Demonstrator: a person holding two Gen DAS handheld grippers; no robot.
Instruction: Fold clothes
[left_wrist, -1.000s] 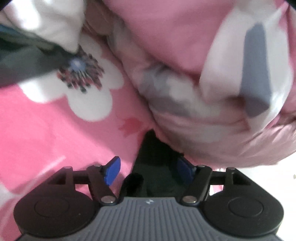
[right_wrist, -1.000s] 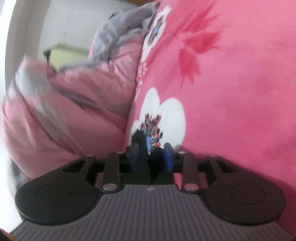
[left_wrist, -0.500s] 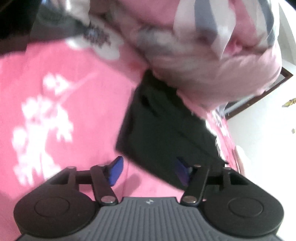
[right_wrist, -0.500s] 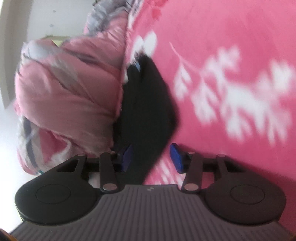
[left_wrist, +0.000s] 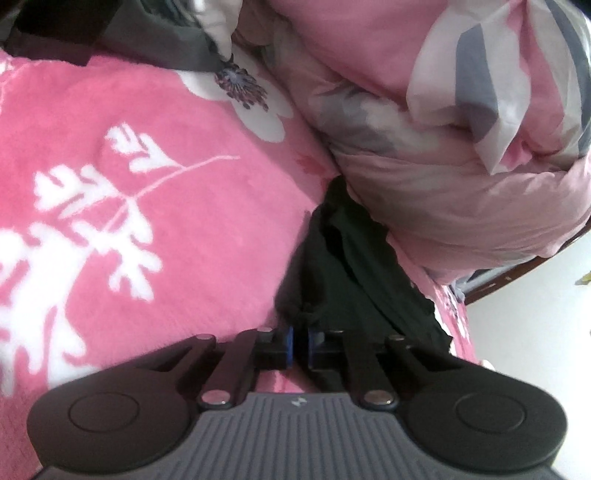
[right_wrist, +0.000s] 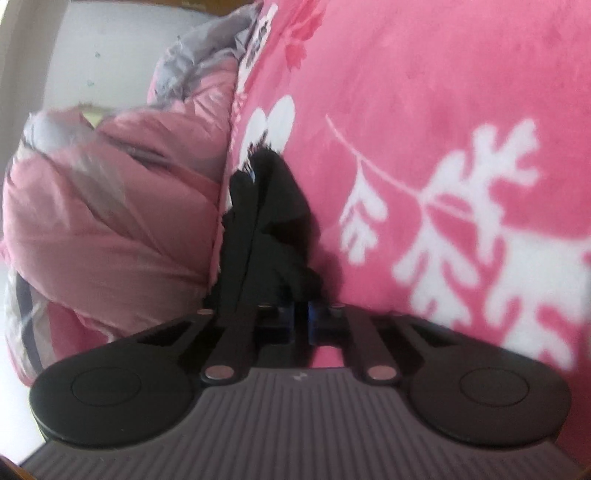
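Left tongs (left_wrist: 301, 345): blue pads drawn nearly together, clenched on a bunched edge of the black garment (left_wrist: 351, 266); a small puckered knot of cloth sits just ahead of the pads.
Right tongs (right_wrist: 302, 321): pads likewise drawn close, pinching a gathered fold of the black garment (right_wrist: 266, 221) at its near end.
Black garment: lies on the pink floral blanket (left_wrist: 166, 221), its far side tucked against the foot of the quilt; in the right wrist view it rises in crumpled folds from the pads toward a white printed flower (right_wrist: 271, 122).
Pink floral blanket: bright pink fleece with white branch and flower motifs, covering the bed under both tongs.
Quilt (left_wrist: 443, 147): pale pink with grey and white patches, heaped in a rounded mass beside the garment and touching it.
Dark grey cloth (left_wrist: 147, 44): lies at the far edge of the blanket in the left wrist view; its kind cannot be told.
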